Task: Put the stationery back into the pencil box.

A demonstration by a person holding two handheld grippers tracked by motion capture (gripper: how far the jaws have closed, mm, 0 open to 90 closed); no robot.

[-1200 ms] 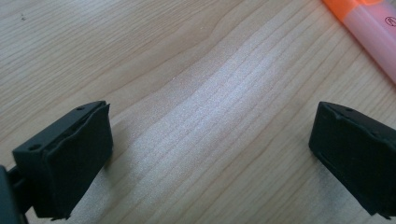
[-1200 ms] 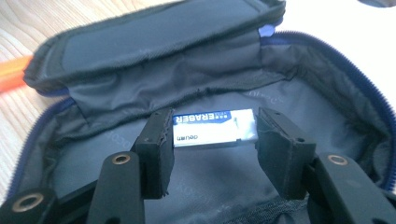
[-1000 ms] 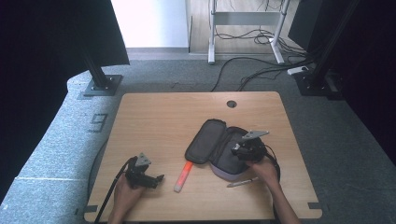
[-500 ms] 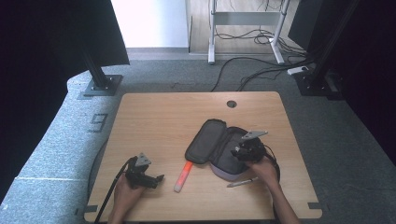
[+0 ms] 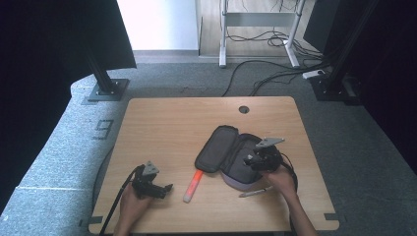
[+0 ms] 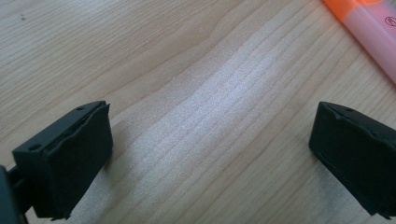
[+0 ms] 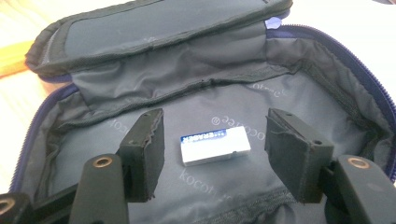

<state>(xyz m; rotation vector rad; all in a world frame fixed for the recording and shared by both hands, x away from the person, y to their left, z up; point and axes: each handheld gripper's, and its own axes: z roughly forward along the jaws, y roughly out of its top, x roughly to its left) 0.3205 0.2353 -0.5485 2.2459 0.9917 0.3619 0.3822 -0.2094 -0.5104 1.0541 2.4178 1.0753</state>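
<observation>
White eraser (image 7: 215, 145) lies flat in the open pencil case (image 5: 231, 155), near the worktop's right edge, directly between our right gripper's (image 7: 212, 154) spread jaws, long axis spanning them; left gripper (image 6: 210, 154) also spread, empty.

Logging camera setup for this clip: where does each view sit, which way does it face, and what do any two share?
High view: above the person's side, facing forward and down on the table; forearms and both grippers show.
Left gripper view: rides the left gripper, facing bare wood between its open jaws; shares the orange highlighter with the high view.
Right gripper view: rides the right gripper, facing into the open pencil case at an eraser.
</observation>
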